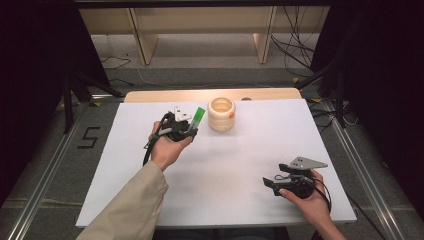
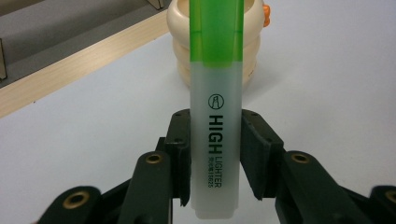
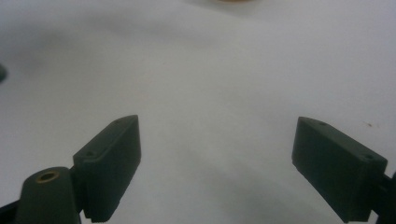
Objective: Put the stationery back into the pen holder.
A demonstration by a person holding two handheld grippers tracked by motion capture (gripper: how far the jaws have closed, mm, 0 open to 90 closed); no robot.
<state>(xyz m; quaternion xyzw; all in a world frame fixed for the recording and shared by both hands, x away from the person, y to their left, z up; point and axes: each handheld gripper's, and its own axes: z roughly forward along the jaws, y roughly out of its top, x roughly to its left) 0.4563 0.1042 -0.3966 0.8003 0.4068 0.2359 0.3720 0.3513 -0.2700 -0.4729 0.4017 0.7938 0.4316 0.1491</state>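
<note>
White board covers the table (image 1: 220,170), with dark floor, cables and pale wooden shelving behind it. On the far left part of that board, the left gripper (image 1: 192,131) has its two black pads pressed against the flat sides of a highlighter (image 2: 215,135), one pad on each side of the frosted barrel, near its lower end. The barrel's bottom end pokes out just below the pads, and the printed lettering runs along the barrel between them. The green cap end (image 1: 198,117) sticks up and away from the jaws, tilted toward the far edge of the table. Just beyond that cap stands a cream ribbed cup (image 1: 221,114) with an orange spot on its side, close to the highlighter but not touching it. Well apart, near the front right of the board, the right gripper (image 1: 270,183) rests low in the person's hand, its jaws spread wide with nothing between them but bare white surface.
</note>
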